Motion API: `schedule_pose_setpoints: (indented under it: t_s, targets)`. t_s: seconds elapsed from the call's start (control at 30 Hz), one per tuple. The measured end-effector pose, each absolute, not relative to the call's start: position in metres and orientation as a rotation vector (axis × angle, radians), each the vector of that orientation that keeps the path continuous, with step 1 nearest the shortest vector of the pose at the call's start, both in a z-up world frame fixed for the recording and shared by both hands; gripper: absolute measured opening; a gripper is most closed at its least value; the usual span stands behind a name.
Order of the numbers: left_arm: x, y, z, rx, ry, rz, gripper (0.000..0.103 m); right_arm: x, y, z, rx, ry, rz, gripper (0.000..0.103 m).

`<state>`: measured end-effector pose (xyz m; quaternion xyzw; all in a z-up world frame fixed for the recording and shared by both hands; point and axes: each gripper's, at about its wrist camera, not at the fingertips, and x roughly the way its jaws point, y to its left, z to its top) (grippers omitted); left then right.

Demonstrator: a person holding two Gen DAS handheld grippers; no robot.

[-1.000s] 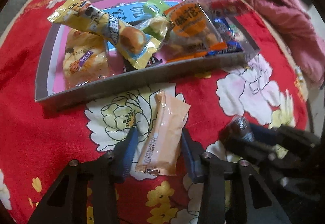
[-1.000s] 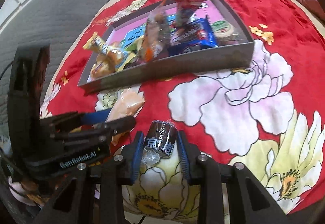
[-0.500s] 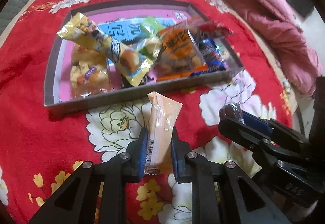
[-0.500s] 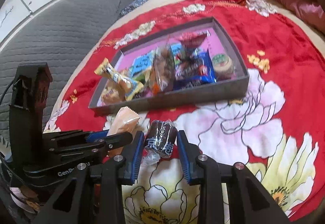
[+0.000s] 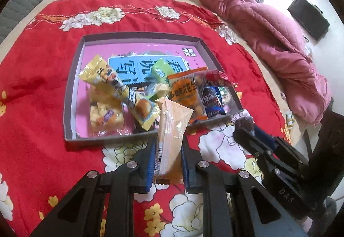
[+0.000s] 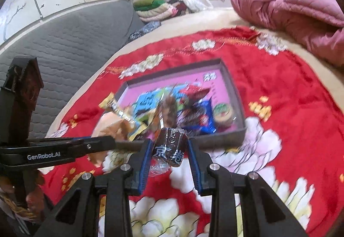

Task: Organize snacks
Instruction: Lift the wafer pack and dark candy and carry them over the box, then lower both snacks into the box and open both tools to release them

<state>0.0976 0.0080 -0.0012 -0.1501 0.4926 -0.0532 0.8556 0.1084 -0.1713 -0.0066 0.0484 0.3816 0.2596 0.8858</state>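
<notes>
Left claw (image 5: 167,157): nearly closed. Its two blue pads press on the sides of the orange pack (image 5: 171,136).
Orange pack: stands up between the left pads and pokes out toward 12 o'clock. Its top end covers the near wall of the box (image 5: 73,90). It is up off the cloth (image 5: 36,90).
Right claw (image 6: 168,151): closed a fair way. Its blue pads squeeze the brown roll (image 6: 169,146) from both sides.
Brown roll: sits right between the right pads, with its clear twisted wrapper end hanging at 7 o'clock. It has white letters on it. It is lifted off the cloth too.
Claws side by side: in the left view the right claw shows at 4 o'clock, with the roll at its tip. In the right view the left claw shows at 9 o'clock, with the orange pack at its tip.
Box: grey walls, pink floor, lying on the cloth at 12 o'clock from both claws, close by.
In the box: a yellow pack (image 5: 117,90) on the left, a nut bag (image 5: 186,95) in the middle, a blue pack (image 5: 211,101) at the right.
Cloth: red with big flowers, spread under it all.
Pink quilt (image 5: 268,41): bunched up at 2 o'clock, well away from the box.
</notes>
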Motion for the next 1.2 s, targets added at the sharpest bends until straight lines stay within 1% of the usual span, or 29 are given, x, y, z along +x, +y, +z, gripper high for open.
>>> schedule_pose_setpoints:
  t_s: [0.4, 0.7, 1.2]
  targets:
    - [0.117, 0.006, 0.002, -0.311, 1.019, -0.098, 0.021, 0.129, -0.182, -0.013, 0.109, 0.772, 0.493, 0.033]
    - [0.135, 0.003, -0.007, -0.319, 1.032, -0.085, 0.021, 0.149, -0.192, -0.022, 0.147, 0.779, 0.458, 0.033]
    - [0.157, 0.002, -0.02, -0.301, 1.04, -0.053, 0.021, 0.175, -0.187, -0.034, 0.124, 0.77, 0.427, 0.034]
